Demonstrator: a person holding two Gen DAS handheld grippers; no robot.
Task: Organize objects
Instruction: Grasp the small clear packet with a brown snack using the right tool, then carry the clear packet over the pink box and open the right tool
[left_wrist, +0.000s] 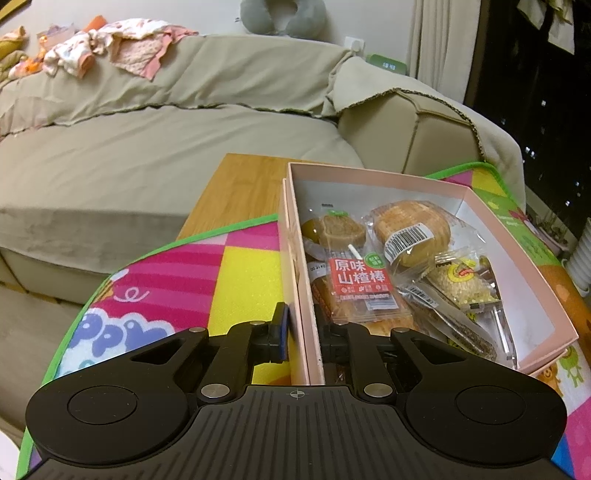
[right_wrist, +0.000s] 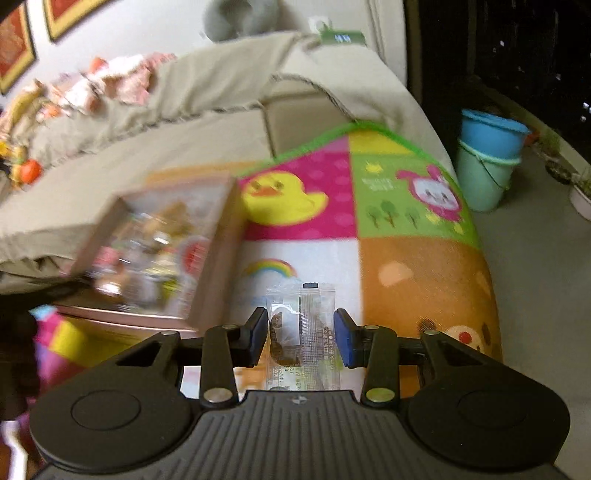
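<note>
Beige sofa (left_wrist: 147, 155) w/ laundry pile (left_wrist: 107, 48); grey neck pillow (left_wrist: 280, 16); stacked blue buckets (right_wrist: 487, 158); colourful play mat (right_wrist: 406, 229).

The box (left_wrist: 480, 195) is pale pink outside, white inside. One packet (left_wrist: 360, 278) in it carries a red label with white characters. The mat (right_wrist: 424, 258) is a green-edged patchwork of pink, yellow, green, orange and white squares, with a yellow duck (right_wrist: 280, 199) and a rainbow. The clear wrapper (right_wrist: 301, 332) shows what seems a brown snack. The sofa cover (left_wrist: 147, 147) is beige.
</note>
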